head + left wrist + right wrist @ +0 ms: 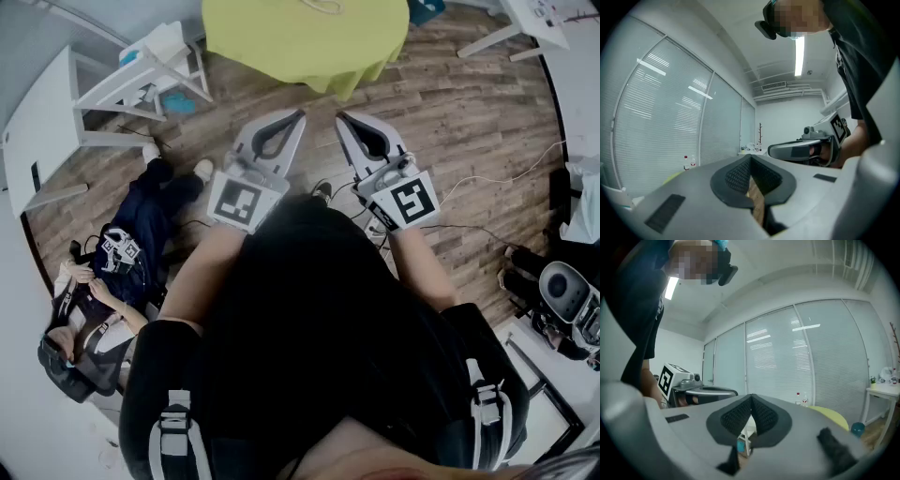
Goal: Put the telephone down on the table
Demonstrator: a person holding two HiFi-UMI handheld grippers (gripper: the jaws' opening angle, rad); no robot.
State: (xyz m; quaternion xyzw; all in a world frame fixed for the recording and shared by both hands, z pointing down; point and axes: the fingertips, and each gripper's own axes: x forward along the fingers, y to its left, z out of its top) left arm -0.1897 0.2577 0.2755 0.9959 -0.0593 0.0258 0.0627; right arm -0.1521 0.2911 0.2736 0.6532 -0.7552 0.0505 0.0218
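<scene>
The left gripper [296, 116] and right gripper [343, 118] are shown clenched on nothing, side by side at centre, tips directed toward the yellow-green table [281, 47] at upper centre.

The head view looks steeply down onto the left claw [300, 114] and right claw [339, 116], with the bench [281, 56] at top centre. The left gripper view and right gripper view each look level, close along their own jaws, toward window blinds [670, 122], and each catches the other claw.
</scene>
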